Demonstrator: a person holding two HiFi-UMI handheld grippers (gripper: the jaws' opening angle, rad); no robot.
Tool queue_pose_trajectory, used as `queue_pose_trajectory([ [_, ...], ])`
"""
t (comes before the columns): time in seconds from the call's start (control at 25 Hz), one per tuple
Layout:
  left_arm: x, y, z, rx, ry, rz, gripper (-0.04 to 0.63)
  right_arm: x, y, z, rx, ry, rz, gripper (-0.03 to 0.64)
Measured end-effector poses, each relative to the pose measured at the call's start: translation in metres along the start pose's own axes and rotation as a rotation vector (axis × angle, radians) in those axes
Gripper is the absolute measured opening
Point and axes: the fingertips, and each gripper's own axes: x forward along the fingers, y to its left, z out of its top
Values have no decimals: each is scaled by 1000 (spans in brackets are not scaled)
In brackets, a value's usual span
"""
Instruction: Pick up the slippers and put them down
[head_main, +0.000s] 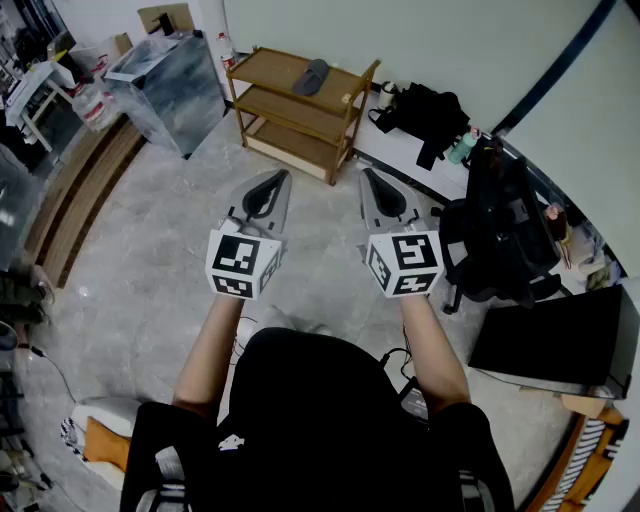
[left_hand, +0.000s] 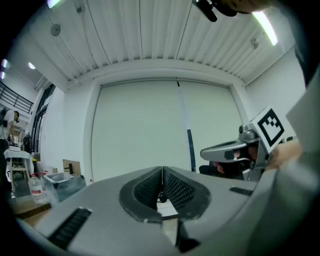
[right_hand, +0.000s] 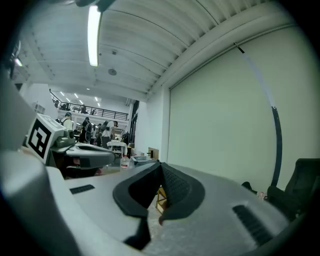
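A grey slipper (head_main: 311, 77) lies on the top board of a wooden shoe rack (head_main: 352, 112) against the far wall. My two grippers are held level side by side in front of me, pointing toward the rack and well short of it. The left gripper (head_main: 279, 178) is shut with nothing between its pads (left_hand: 170, 190). To its right, the right gripper (head_main: 366, 174) has its jaws meeting at the tip, with nothing in them. Each gripper view catches the other gripper alongside: the right gripper (left_hand: 227, 149) and the left gripper (right_hand: 82, 150). No second slipper shows.
A black bag (head_main: 425, 110) and a green bottle (head_main: 461, 147) lie right of the rack. A black backpack (head_main: 503, 225) stands at the right, with a dark flat panel (head_main: 555, 340) beyond it. A clear plastic box (head_main: 165, 75) is at the back left. The floor is grey tile.
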Motion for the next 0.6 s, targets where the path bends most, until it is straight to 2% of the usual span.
queue_pose_trajectory([
  [0.2, 3, -1, -1, -1, 2, 7, 5, -1, -4, -2, 39, -19, 9, -2],
  [0.6, 12, 9, -13, -12, 24, 9, 6, 15, -9, -13, 49, 1, 10, -2],
])
